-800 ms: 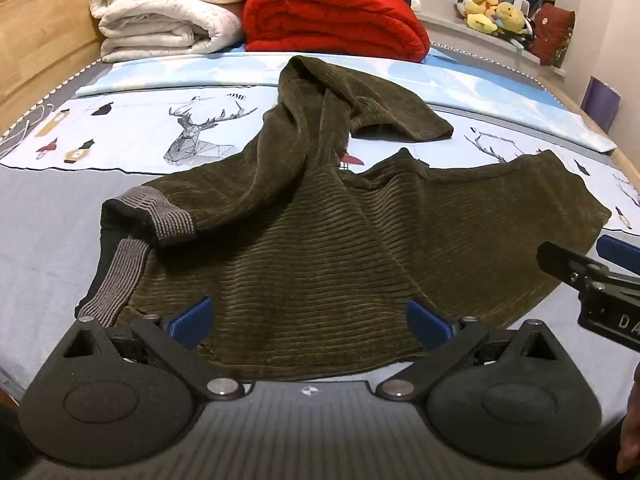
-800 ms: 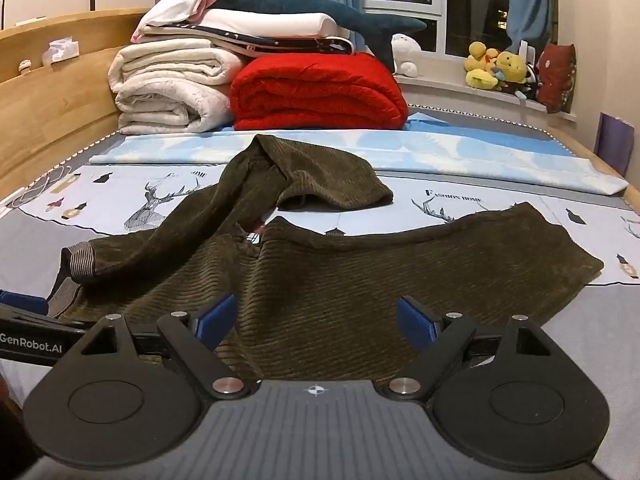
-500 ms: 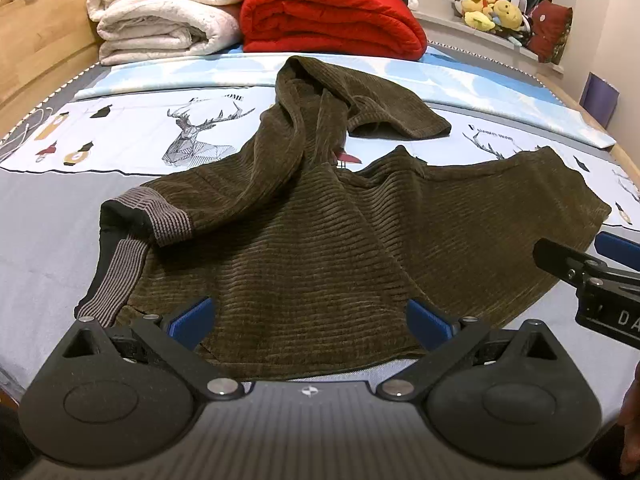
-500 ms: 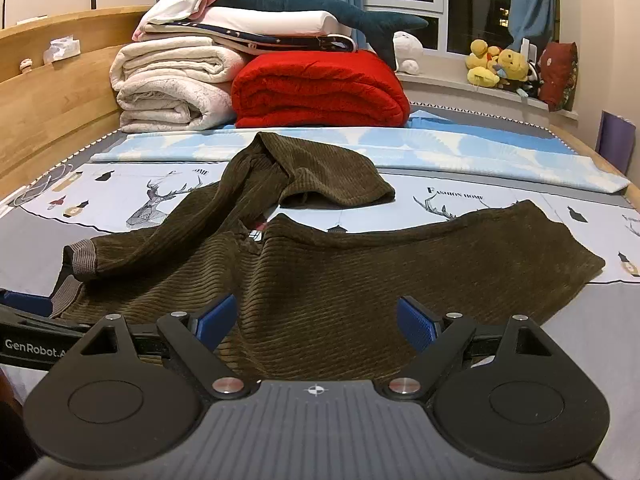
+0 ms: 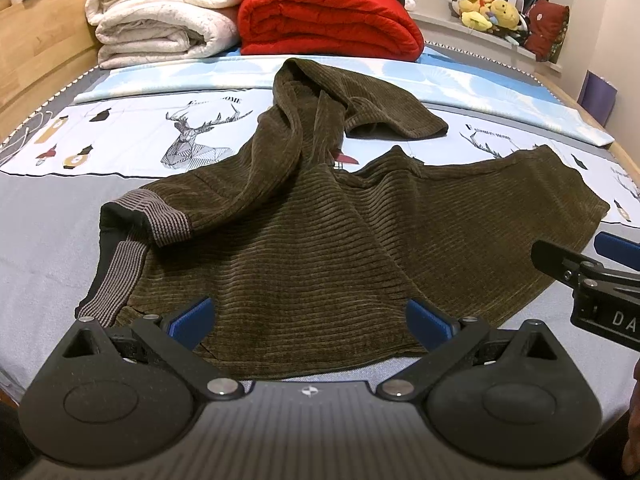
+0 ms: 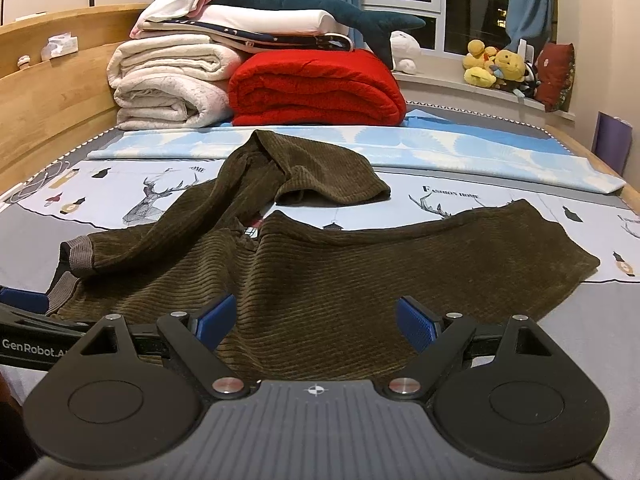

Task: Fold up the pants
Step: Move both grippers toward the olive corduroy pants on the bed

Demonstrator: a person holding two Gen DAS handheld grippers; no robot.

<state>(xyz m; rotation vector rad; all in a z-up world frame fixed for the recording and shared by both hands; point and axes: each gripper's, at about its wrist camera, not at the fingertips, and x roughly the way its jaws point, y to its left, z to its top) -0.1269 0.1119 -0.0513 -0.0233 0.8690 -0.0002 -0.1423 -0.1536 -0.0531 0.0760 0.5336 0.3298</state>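
Observation:
Dark olive corduroy pants (image 5: 304,240) lie spread on the bed, also in the right wrist view (image 6: 360,276). One leg runs right, flat. The other leg bunches toward the far side and folds back. A grey ribbed waistband (image 5: 132,240) sits at the left. My left gripper (image 5: 310,318) is open and empty over the near hem. My right gripper (image 6: 316,322) is open and empty, a little to the right of it. The right gripper also shows at the right edge of the left wrist view (image 5: 592,280).
Folded white blankets (image 6: 168,84) and a red blanket (image 6: 316,88) are stacked at the bed's far end, with a plush shark (image 6: 320,4) on top. A wooden bed frame (image 6: 52,108) runs along the left. Plush toys (image 6: 496,66) sit on the windowsill.
Both grippers have shifted slightly; the left wrist view has dipped and drawn a little nearer the pants. The pants have not moved.

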